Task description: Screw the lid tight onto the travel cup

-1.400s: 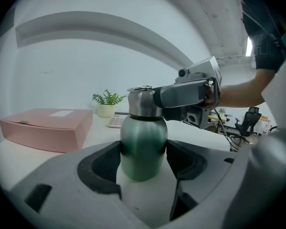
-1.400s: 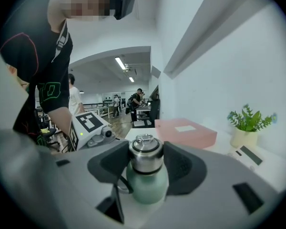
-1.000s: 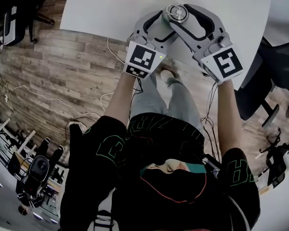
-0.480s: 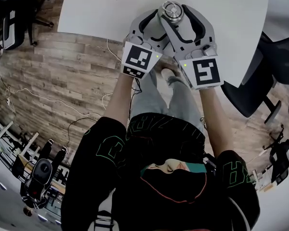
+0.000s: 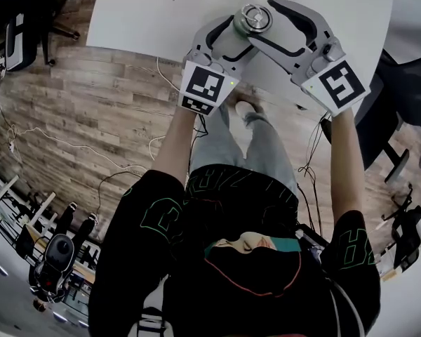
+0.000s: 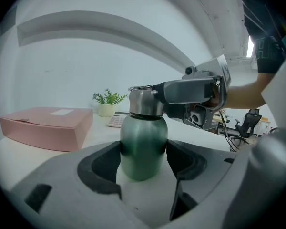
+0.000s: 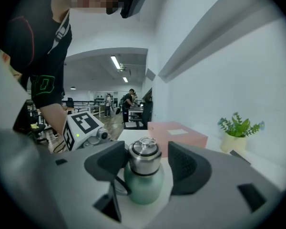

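On the white table (image 5: 147, 20), the green cup (image 6: 143, 142) is standing upright, and the left gripper (image 6: 144, 159) is clamping its body between both pads. The right gripper (image 7: 147, 166) is straddling the steel lid (image 7: 144, 155). Its jaws have just been opening, one pad is standing clear, and it is gripping nothing.

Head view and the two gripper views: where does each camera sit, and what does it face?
Head view: on the person's head, aimed steeply down; shows chest, both arms, left tool, right tool over the table.
Left gripper view: rides the left tool, looking along jaws clamped on the travel cup; right arm visible.
Right gripper view: rides the right tool; its jaws have just been opening, the lid between them; torso visible.
Shared: both gripper views show the pink box.
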Available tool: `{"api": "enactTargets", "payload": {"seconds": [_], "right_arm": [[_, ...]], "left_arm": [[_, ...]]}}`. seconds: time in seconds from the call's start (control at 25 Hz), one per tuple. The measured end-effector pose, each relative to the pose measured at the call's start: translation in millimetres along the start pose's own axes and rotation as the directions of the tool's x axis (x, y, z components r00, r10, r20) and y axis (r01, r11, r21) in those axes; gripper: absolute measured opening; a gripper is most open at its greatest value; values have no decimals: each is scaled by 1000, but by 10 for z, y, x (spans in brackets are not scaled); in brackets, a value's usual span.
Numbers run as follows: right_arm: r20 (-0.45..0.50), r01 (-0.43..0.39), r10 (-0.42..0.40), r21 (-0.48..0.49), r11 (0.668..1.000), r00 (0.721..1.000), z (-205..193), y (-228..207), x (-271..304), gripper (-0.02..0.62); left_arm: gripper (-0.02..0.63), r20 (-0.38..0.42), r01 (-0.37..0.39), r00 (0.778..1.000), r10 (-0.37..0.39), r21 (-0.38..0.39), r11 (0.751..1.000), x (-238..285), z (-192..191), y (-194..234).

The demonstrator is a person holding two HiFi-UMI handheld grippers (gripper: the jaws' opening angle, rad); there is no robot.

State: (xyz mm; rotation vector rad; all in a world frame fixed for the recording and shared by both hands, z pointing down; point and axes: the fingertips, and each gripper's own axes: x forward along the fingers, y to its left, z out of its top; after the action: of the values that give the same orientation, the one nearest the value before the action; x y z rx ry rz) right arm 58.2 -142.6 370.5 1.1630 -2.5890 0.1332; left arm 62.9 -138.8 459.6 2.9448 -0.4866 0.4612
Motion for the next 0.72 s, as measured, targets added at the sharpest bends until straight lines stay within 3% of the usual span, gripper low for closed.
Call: {"api": "enactTargets", "payload": {"seconds": [0.16, 0.32, 0.44, 0.72], "right_arm": [[-13, -100, 100, -12, 995, 995, -12, 7, 50, 294], [26, -134, 133, 19, 991, 991, 3, -31, 89, 285], [44, -157, 156, 31, 987, 987, 7, 2, 96, 242], [61, -35, 31, 64, 997, 998, -3, -20, 83, 241]], "left_arm": [[313, -2, 5, 1000, -5, 1, 1000, -2, 10, 2], [313, -5, 5, 1000, -5, -1, 1000, -1, 2, 2], [313, -5, 5, 1000, -5, -2, 1000, -2, -1, 6], [313, -4, 2, 1000, -2, -5, 1000, 5, 0, 0]]}}
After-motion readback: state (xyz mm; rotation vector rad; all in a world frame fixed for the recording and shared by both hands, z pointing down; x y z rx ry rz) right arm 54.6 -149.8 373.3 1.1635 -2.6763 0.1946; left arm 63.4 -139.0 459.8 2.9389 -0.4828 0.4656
